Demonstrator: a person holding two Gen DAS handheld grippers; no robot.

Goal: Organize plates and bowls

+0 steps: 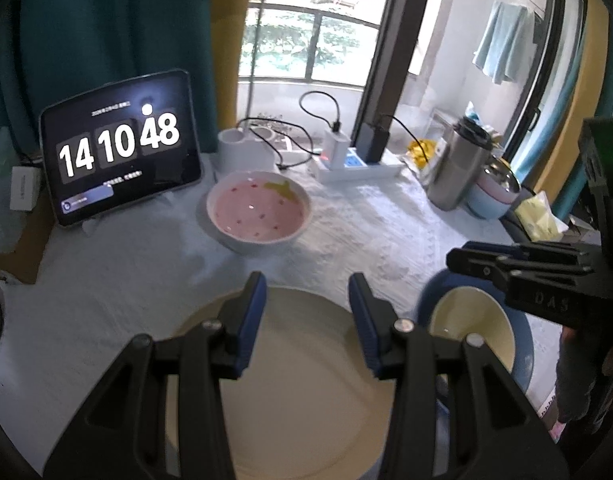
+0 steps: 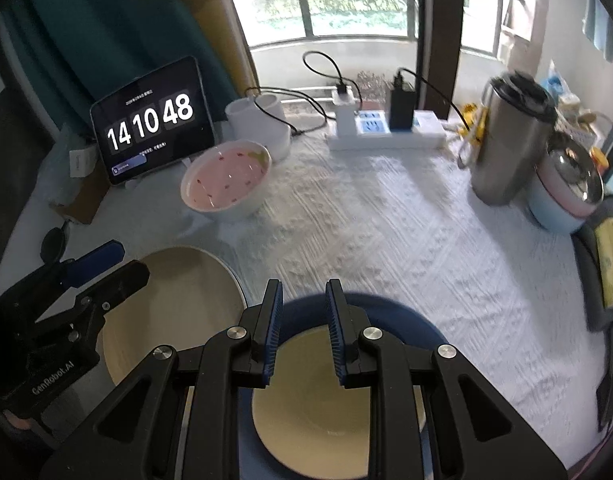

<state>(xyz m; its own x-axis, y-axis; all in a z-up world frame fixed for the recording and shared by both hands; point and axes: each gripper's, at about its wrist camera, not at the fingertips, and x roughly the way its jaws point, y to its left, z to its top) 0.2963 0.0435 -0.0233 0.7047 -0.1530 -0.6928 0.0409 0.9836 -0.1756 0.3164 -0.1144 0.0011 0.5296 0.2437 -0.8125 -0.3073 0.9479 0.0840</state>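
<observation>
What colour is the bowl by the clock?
Pink inside with little red specks, white outside; clearest in the left wrist view.

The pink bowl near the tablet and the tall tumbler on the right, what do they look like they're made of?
Pink bowl: probably glazed ceramic; glossy pink inside with small red specks, a thick white outer wall and bright highlights. Tall tumbler: likely brushed stainless steel; dull silver sheen on its body, with a dark lid that looks like plastic.

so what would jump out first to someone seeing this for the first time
Probably the tablet propped at the back left, its big white clock digits glowing against the dark curtain. Next, the pink strawberry-print bowl just in front of it on the white tablecloth. Closest in, the left claw hangs over a cream plate and the right claw over a cream bowl with a blue outside.
</observation>
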